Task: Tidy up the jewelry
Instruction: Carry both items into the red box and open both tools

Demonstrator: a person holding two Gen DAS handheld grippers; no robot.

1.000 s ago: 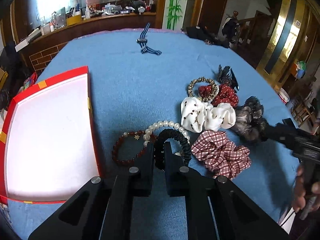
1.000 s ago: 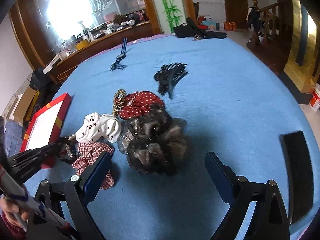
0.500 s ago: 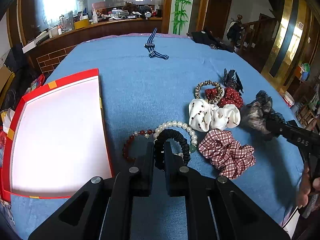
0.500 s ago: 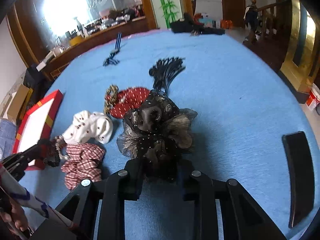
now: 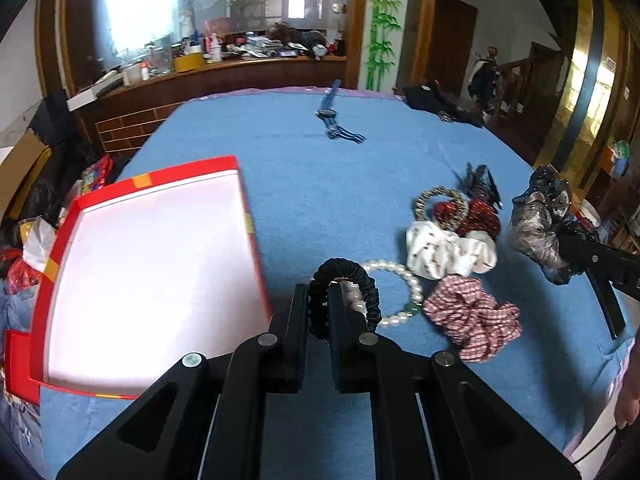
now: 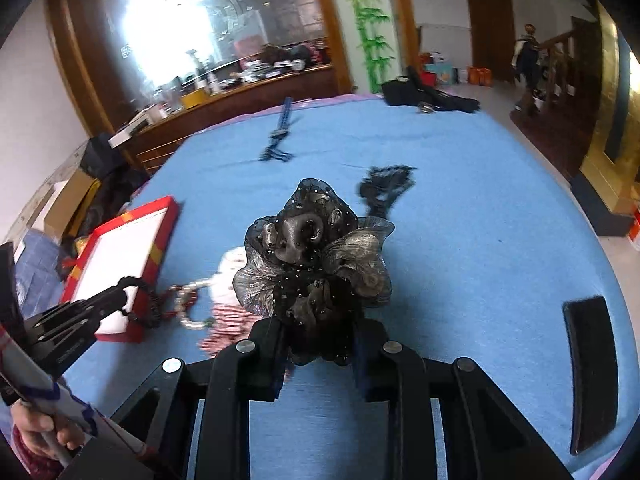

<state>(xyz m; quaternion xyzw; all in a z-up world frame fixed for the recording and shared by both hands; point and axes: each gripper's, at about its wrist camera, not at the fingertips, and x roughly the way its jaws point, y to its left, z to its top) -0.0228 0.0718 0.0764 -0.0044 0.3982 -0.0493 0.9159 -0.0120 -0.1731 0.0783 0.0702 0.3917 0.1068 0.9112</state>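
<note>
**Meanwhile: both grippers carry hair ties**

A pearl bracelet (image 5: 394, 280), plaid scrunchie (image 5: 472, 318) and white scrunchie (image 5: 448, 250) crowd the blue counter (image 5: 320, 168) beside the red box (image 5: 140, 264). The left gripper's (image 5: 319, 308) fingers pinch the black hair tie (image 5: 346, 276); the right gripper's (image 6: 320, 340) fingers clamp the black organza scrunchie (image 6: 316, 256).

i've closed my right gripper (image 6: 318, 354) on the black organza scrunchie (image 6: 316, 264) and lifted it; my left gripper (image 5: 319, 308) raised the black hair tie (image 5: 346, 280).
</note>
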